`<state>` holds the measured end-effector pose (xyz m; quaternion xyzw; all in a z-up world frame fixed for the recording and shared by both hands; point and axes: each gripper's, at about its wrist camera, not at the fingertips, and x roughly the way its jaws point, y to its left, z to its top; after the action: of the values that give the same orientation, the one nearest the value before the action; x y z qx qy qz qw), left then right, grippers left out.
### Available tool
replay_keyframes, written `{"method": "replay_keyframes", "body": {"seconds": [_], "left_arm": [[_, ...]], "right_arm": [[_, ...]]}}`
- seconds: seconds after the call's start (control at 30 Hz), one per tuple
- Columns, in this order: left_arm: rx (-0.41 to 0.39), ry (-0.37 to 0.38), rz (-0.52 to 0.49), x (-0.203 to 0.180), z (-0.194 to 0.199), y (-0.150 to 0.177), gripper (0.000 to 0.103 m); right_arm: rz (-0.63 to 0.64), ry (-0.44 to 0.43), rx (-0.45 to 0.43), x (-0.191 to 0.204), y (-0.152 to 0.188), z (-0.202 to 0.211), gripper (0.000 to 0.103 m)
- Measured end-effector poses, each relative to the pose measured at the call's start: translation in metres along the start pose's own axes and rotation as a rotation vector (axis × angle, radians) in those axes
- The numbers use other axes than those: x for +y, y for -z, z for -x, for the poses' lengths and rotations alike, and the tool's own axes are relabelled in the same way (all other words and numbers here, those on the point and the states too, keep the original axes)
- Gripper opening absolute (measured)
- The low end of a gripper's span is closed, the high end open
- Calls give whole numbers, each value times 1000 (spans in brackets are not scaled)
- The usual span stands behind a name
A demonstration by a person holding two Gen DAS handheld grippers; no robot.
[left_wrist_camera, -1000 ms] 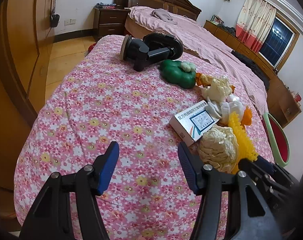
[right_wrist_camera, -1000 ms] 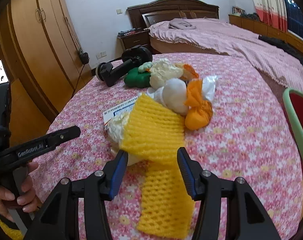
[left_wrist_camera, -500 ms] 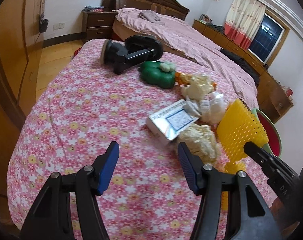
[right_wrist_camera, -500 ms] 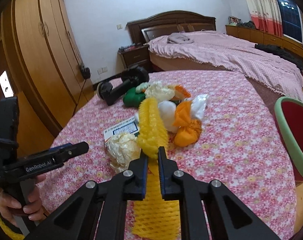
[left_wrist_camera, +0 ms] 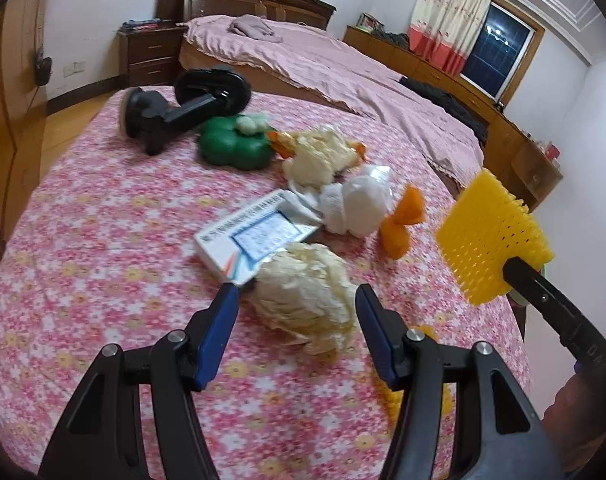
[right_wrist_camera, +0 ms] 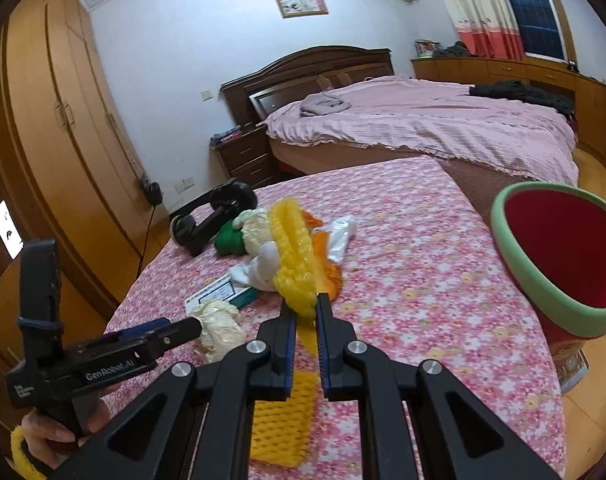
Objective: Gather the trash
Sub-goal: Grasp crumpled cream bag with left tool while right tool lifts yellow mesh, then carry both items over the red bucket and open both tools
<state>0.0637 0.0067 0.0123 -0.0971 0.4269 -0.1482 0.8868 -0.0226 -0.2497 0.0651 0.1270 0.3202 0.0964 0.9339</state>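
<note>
My right gripper (right_wrist_camera: 305, 312) is shut on a yellow foam net (right_wrist_camera: 293, 264) and holds it above the pink floral table; it also shows in the left wrist view (left_wrist_camera: 491, 240). My left gripper (left_wrist_camera: 297, 306) is open and empty, its jaws either side of a crumpled cream paper ball (left_wrist_camera: 303, 300), just short of it. Behind lie a white medicine box (left_wrist_camera: 255, 236), a white wad (left_wrist_camera: 355, 208), an orange bag (left_wrist_camera: 403, 224), another cream paper wad (left_wrist_camera: 319, 156). A red bin with a green rim (right_wrist_camera: 563, 256) stands at the table's right.
A black suction-cup holder (left_wrist_camera: 183, 104) and a green clover-shaped object (left_wrist_camera: 235, 148) lie at the table's far end. A bed (right_wrist_camera: 423, 120), a nightstand (right_wrist_camera: 243, 156) and wooden wardrobes (right_wrist_camera: 63, 140) surround the table (left_wrist_camera: 83, 240).
My right gripper shut on the yellow foam net and lifted it off the table. My left gripper moved right and forward to the cream paper ball.
</note>
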Motion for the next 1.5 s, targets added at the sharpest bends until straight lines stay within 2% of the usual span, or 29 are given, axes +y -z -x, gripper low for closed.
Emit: {"method": "replay_keyframes", "body": {"seconds": [0.37, 0.53, 0.73, 0.9, 1.2, 1.5], "left_arm": [[50, -14, -8, -15, -24, 7, 61], [69, -15, 39, -8, -31, 5, 54], [56, 2, 42, -7, -26, 10, 46], [25, 33, 42, -9, -7, 15, 45], [-62, 90, -42, -37, 33, 0, 45], [-101, 168, -159, -95, 45, -21, 45]], "right_arm": [[-64, 2, -6, -25, 8, 10, 11], [-77, 4, -10, -30, 9, 13, 11], [-87, -3, -11, -34, 9, 14, 11], [-86, -2, -20, -34, 7, 16, 11], [-73, 41, -82, -39, -3, 41, 11], [-85, 109, -161, -62, -17, 74, 11]]}}
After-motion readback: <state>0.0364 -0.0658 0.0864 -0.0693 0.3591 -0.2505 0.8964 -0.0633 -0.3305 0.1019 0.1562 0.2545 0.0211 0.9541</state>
